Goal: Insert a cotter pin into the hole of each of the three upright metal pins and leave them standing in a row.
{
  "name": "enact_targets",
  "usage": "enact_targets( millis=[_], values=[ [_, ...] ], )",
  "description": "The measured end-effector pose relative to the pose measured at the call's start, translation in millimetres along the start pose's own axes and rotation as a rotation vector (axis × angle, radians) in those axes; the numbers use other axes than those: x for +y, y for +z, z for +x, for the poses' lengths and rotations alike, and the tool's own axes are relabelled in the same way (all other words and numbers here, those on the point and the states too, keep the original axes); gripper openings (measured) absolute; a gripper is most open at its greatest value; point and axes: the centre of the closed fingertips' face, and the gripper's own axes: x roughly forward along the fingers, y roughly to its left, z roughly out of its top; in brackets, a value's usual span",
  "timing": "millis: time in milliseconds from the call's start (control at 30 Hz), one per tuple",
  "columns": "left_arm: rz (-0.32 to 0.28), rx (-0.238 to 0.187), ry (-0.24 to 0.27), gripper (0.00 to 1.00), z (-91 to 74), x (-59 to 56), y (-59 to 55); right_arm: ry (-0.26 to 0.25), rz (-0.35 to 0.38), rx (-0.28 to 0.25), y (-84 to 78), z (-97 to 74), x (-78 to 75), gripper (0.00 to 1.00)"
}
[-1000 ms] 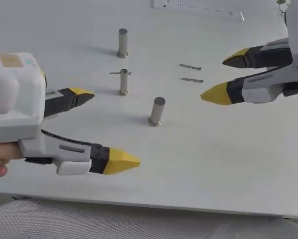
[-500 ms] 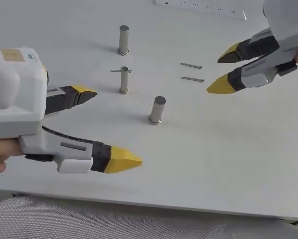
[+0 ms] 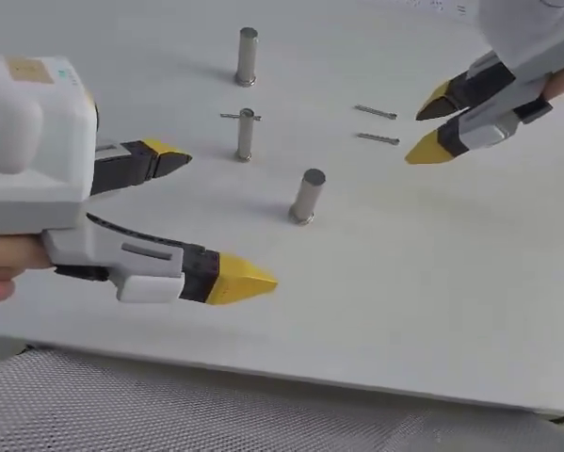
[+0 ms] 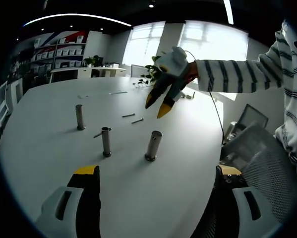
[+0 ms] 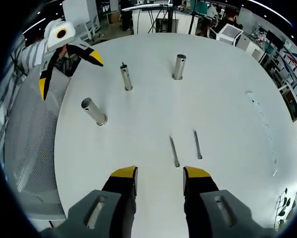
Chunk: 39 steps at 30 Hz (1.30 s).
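Head view: three pins [image 3: 248,56] [image 3: 246,134] [image 3: 308,196], seemingly two loose cotters [image 3: 376,112] [image 3: 378,139].

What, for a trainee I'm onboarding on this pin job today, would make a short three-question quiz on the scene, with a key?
1. How many of the three upright metal pins already carry a cotter pin?
2. True or false: the right gripper is shut on a cotter pin.
3. The two loose cotter pins lie nearest to: A) the left gripper, B) the right gripper, C) the far upright pin.

Key
1. One, the middle pin.
2. False; its fingers stand open, holding nothing.
3. B.
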Motion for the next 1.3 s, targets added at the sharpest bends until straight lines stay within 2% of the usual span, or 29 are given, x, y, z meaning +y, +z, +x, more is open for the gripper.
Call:
enact_targets(
  millis=[233, 367, 500, 600, 767, 1000, 1100, 1133, 1300],
  values=[
    [-0.012, -0.012, 0.024, 0.96, -5.9, 4.6, 2.6, 0.022, -0.040, 0.039, 3.2, 11.9, 0.4, 0.30],
    [-0.014, 0.003, 0.014, 0.96, -7.8, 5.4, -1.9, 0.037, -0.045, 0.073, 1.2, 20.7, -3.7, 0.29],
    [-0.013, 0.013, 0.011, 0.96, -8.0, 7.6, -6.9, 0.043, -0.039, 0.081, 1.7, 24.4, -9.5, 0.25],
    [-0.024, 0.006, 0.008, 0.96, -8.1, 7.7, -7.5, 0.044, -0.040, 0.086, 1.1, 25.2, -8.9, 0.22],
    [-0.017, -0.002, 0.007, 0.91, -9.5, 9.6, -8.4, 0.051, -0.065, 0.144, -7.4, 29.0, -8.9, 0.17],
    [-0.017, -0.001, 0.000, 0.90, -10.5, 12.2, -10.0, 0.046, -0.070, 0.141, -3.0, 31.3, -10.2, 0.11],
    [-0.019, -0.003, 0.003, 0.90, -10.5, 15.1, -11.1, 0.040, -0.077, 0.172, -6.6, 34.4, -10.8, 0.09],
    [-0.020, -0.001, 0.006, 0.90, -10.3, 15.9, -11.8, 0.047, -0.072, 0.166, -3.6, 33.5, -10.7, 0.08],
    [-0.017, 0.021, 0.007, 0.88, -9.4, 17.2, -16.5, 0.049, -0.075, 0.200, -6.0, 34.1, -13.3, 0.05]
  ],
)
